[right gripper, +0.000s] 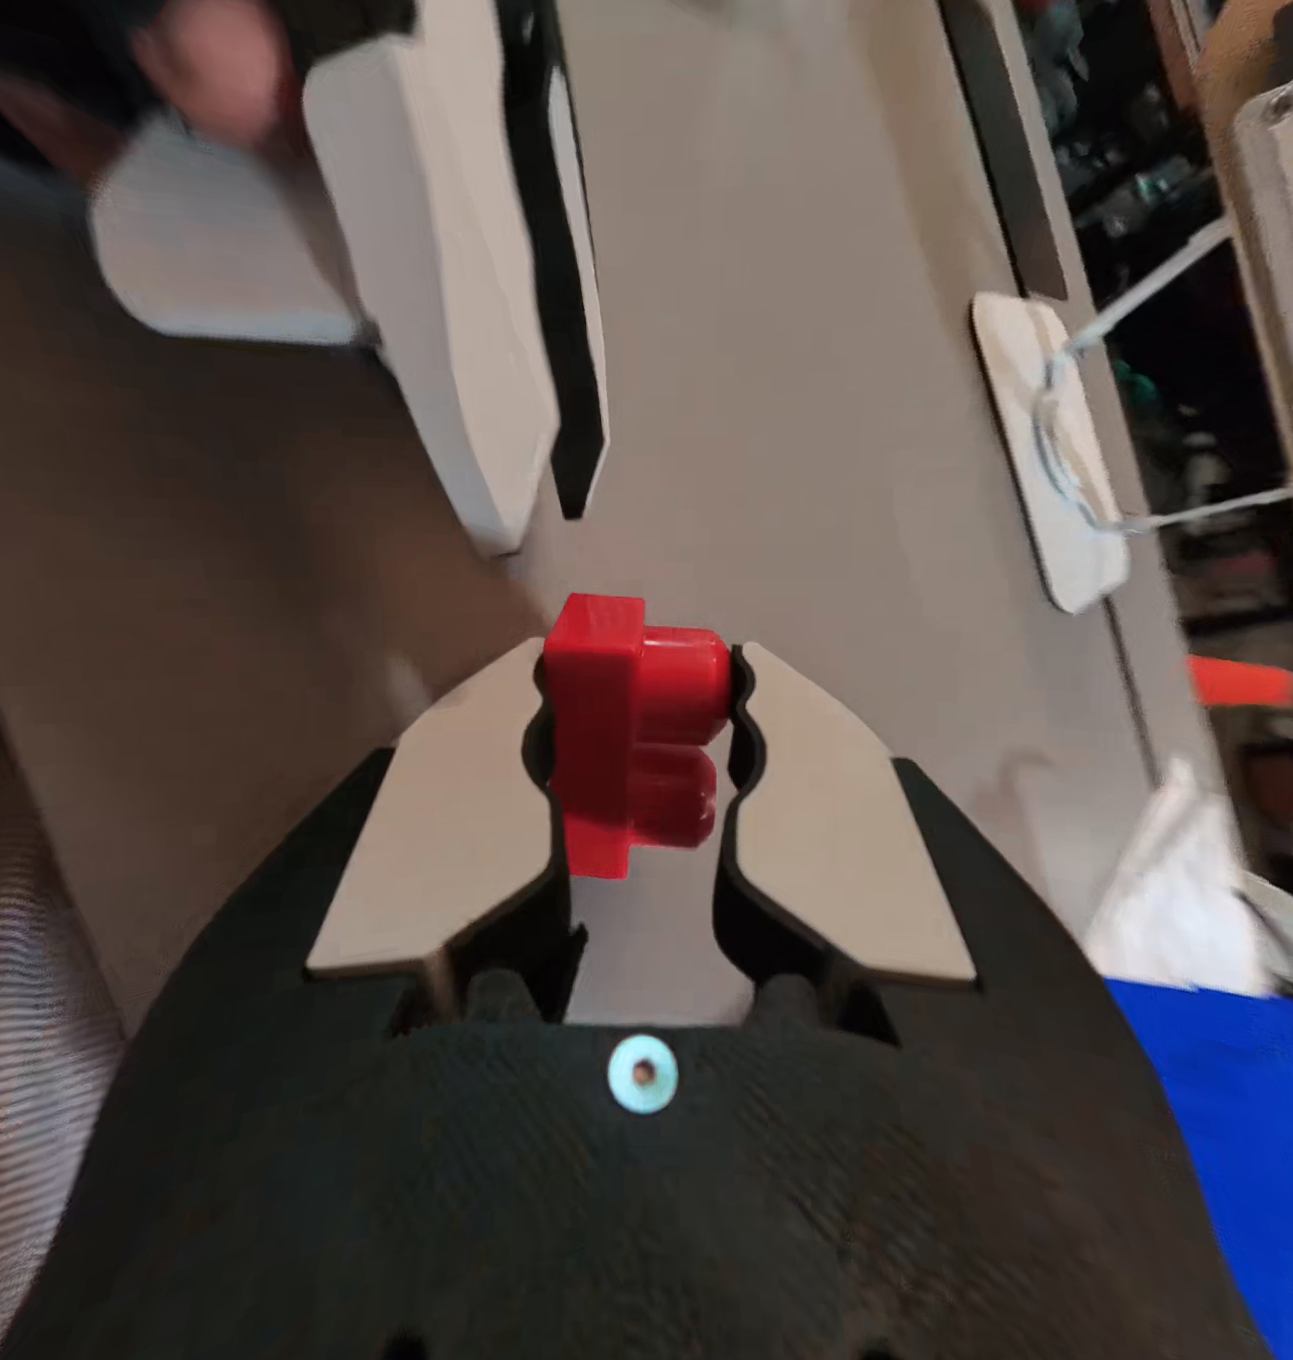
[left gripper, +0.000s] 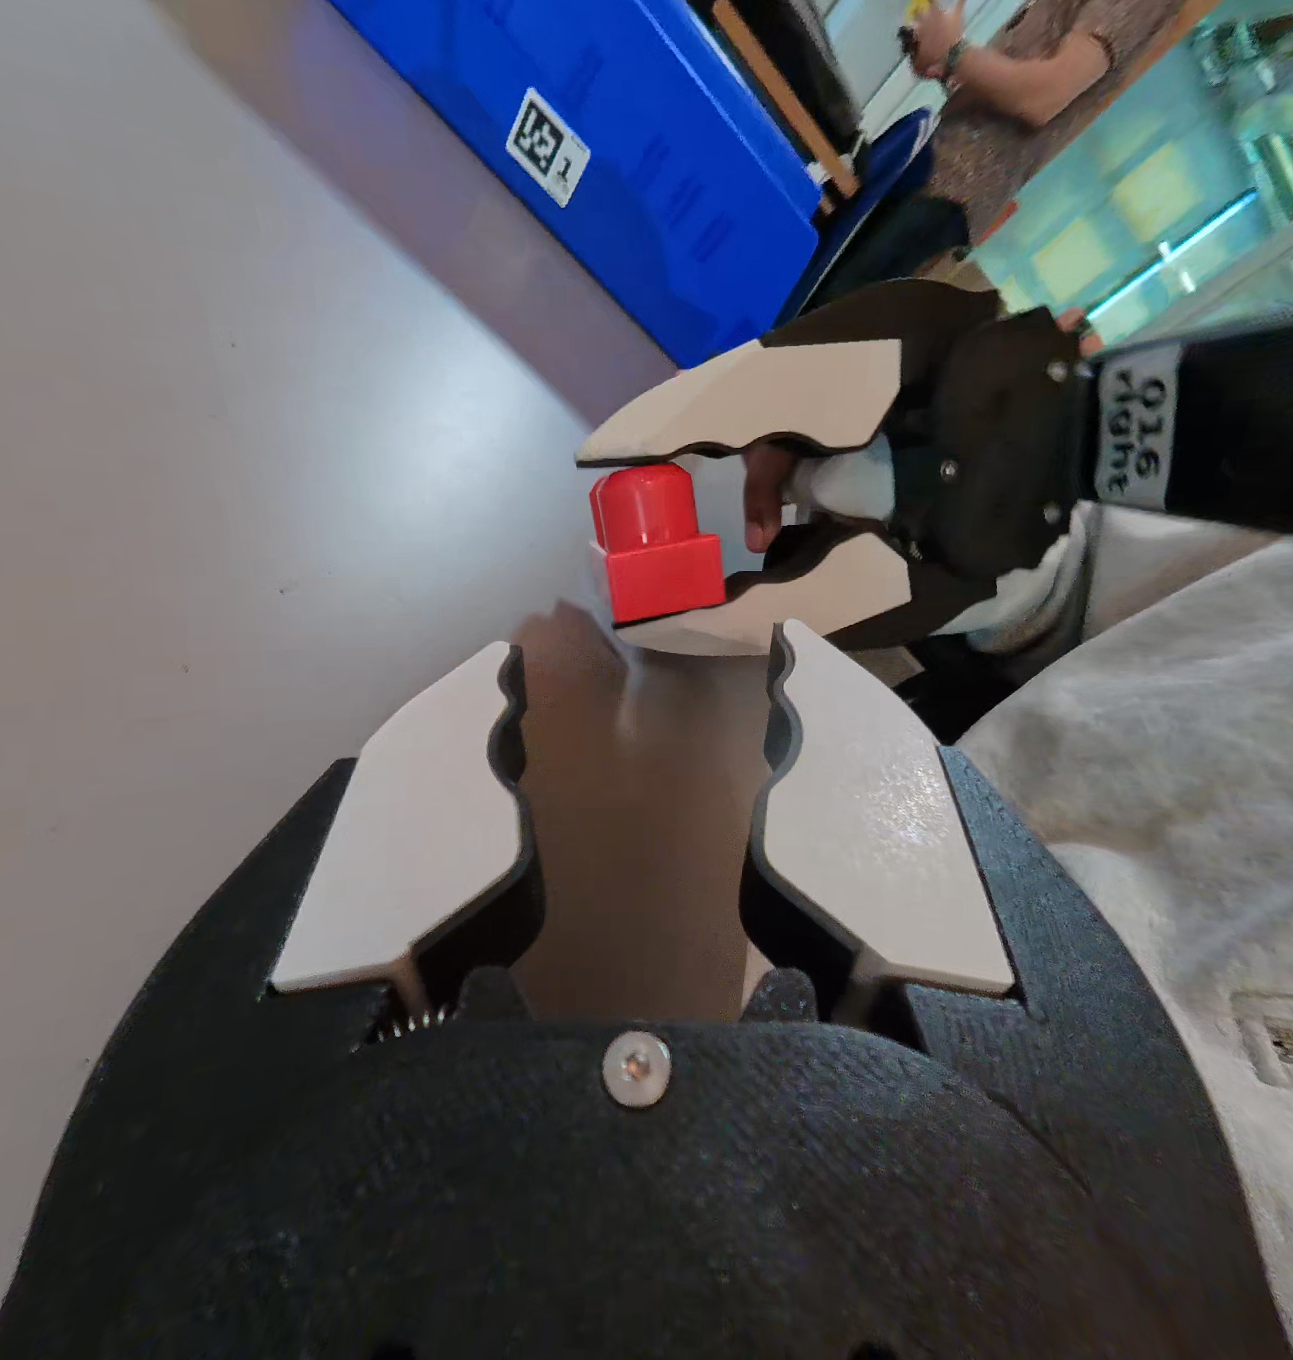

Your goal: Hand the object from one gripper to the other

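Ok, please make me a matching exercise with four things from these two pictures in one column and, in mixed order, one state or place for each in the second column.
Things:
1. right gripper
2. left gripper
3. red toy brick
4. blue bin

States or places:
A. open, with nothing between its fingers
B. stands on the table, at its far side, with a square marker tag on its wall
C. shut on the brick
D. held above the table, studs against one finger

Pairs: 1-C, 2-A, 3-D, 4-B
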### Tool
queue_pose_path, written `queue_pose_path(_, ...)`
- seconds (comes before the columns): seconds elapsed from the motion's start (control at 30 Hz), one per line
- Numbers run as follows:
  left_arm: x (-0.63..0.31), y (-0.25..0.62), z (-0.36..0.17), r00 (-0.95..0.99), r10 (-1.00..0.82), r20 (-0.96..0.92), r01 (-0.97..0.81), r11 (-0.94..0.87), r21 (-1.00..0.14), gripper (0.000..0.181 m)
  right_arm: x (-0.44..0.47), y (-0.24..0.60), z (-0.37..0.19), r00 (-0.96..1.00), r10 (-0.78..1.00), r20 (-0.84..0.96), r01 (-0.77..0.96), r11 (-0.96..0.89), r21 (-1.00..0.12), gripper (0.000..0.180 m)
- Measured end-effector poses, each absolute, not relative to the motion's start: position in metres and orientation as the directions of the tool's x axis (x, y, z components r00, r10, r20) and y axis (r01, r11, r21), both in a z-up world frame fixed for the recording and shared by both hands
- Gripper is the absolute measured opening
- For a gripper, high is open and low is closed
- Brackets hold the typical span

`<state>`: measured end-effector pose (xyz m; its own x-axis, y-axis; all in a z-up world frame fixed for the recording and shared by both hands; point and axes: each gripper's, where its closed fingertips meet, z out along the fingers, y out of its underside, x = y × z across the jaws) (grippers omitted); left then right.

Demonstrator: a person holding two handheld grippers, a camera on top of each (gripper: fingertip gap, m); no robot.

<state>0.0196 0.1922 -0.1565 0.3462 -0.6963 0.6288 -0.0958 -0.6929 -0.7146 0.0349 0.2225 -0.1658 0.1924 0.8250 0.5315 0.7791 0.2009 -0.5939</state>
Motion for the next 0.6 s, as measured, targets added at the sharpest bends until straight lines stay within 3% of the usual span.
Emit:
queue_pose_path(0.1, 0.022, 0.191, -0.160, 0.364, -0.690, 0.626, -0.110, -0.699, -0.707, 0.066, 0.039, 0.222, -0.174, 0.113, 0.733, 0.671, 0.884, 0.234, -0.406, 0.045)
queue_pose_path(0.17, 0.025, 0.191, -0.160, 0.368, -0.702, 0.609, -0.115, -0.685, -0.720, 0.063, 0.036, 0.216, -0.177, 0.080, 0.711, 0.698, 0.905, 0.242, -0.350, 0.045)
queue_pose_path(0.6, 0.036, 0.181, -0.164, 0.370, -0.750, 0.548, -0.196, -0.639, -0.744, 0.035, 0.023, 0.202, -0.168, 0.123, 0.729, 0.674, 0.883, 0.230, -0.410, 0.045)
